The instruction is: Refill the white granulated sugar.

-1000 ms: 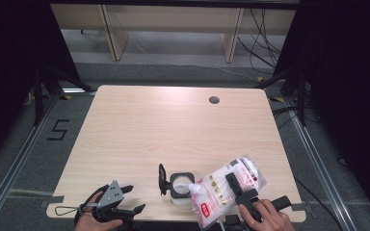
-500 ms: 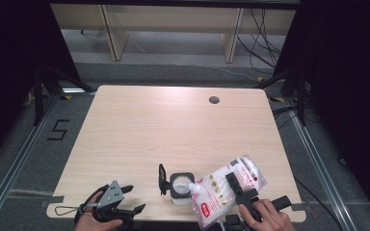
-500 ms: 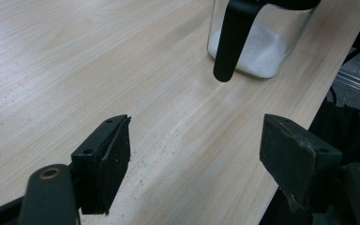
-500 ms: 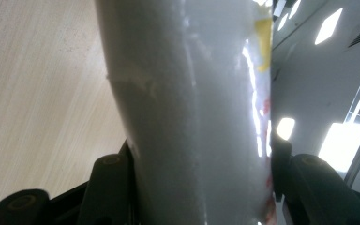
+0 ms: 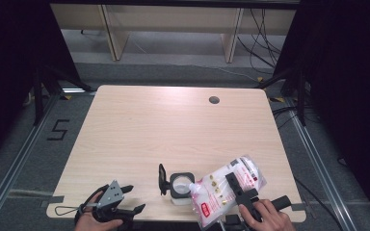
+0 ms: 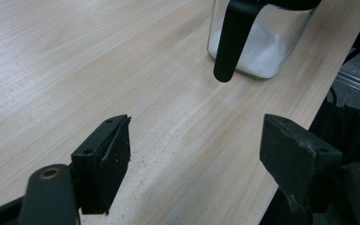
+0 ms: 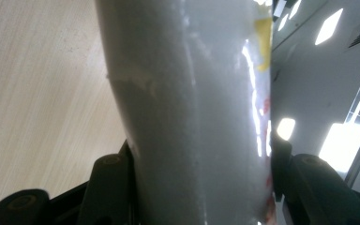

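Right gripper (image 5: 243, 195) is clenching a plastic refill bag (image 5: 224, 190) of white powder and tipping it so the bag's corner is hanging over the open mouth of a small glass jar (image 5: 180, 185) with a black rim, its hinged lid (image 5: 162, 179) standing up at the side. Jar and bag are sitting close to the table's (image 5: 173, 125) near edge, toward the near right corner. In the right gripper view the bag (image 7: 192, 112) is bulging between both jaws, pressed from either side. Left gripper (image 5: 125, 208) is resting released by the near left corner, jaws apart with nothing between them, pointing toward the jar (image 6: 258, 42), which is already holding some powder. Pouring well probably means keeping the bag's corner centred over the jar's mouth, tilting slowly, and not squeezing harder, or powder may be spilling onto the table. Steadying the jar with the free gripper could help.
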`<state>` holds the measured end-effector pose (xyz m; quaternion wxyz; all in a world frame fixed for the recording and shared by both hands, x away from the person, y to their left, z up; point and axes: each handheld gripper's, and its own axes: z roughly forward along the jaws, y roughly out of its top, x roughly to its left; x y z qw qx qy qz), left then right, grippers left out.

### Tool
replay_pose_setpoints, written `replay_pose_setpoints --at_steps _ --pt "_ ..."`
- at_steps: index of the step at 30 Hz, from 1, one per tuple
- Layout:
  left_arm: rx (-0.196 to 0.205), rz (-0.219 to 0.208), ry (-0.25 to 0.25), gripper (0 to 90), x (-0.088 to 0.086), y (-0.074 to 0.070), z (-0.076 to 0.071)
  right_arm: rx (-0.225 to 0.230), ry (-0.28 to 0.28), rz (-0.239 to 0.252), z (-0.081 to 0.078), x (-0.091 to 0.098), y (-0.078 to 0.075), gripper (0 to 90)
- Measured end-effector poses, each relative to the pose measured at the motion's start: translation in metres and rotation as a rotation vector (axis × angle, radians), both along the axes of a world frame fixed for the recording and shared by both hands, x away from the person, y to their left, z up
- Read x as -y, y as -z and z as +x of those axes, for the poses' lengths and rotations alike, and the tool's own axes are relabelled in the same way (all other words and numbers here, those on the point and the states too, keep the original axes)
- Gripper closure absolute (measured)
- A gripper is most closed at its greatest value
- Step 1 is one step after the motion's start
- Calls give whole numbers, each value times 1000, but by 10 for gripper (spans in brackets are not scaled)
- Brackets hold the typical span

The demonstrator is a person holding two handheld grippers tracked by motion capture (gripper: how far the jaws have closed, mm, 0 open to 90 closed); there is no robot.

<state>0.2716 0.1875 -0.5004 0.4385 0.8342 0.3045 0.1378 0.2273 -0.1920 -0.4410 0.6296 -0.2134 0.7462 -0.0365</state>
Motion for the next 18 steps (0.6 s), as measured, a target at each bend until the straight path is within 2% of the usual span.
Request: replay_pose_setpoints --at_steps 4,6,18 --pt "1 0 -1 244 0 0 0 -1 6 8 0 0 0 524" --pt "0 -1 -1 244 0 0 0 1 -2 -6 0 0 0 525" --pt "-3 -3 -3 244 0 0 0 5 -10 -16 0 0 -1 524"
